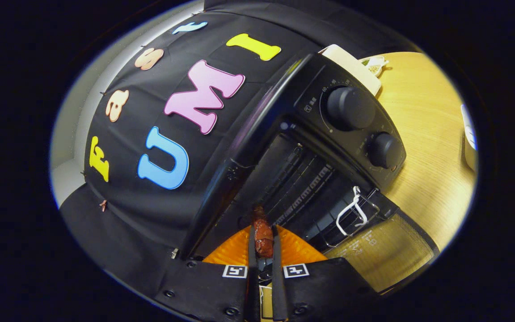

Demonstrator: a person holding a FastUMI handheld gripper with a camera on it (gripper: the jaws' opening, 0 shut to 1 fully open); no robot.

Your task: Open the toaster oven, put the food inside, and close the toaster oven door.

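Gripper view: the gripper (264,243) clamps a brown piece of food (263,237) between both fingers. Just ahead, the toaster oven (329,147) stands with its door (382,255) open.

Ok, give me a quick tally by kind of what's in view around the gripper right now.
Toaster oven, door open: 1
Control knobs: 2
Food piece, held between the gripper fingers: 1
Wooden table: 1
White cord on the door handle: 1
Total: 6
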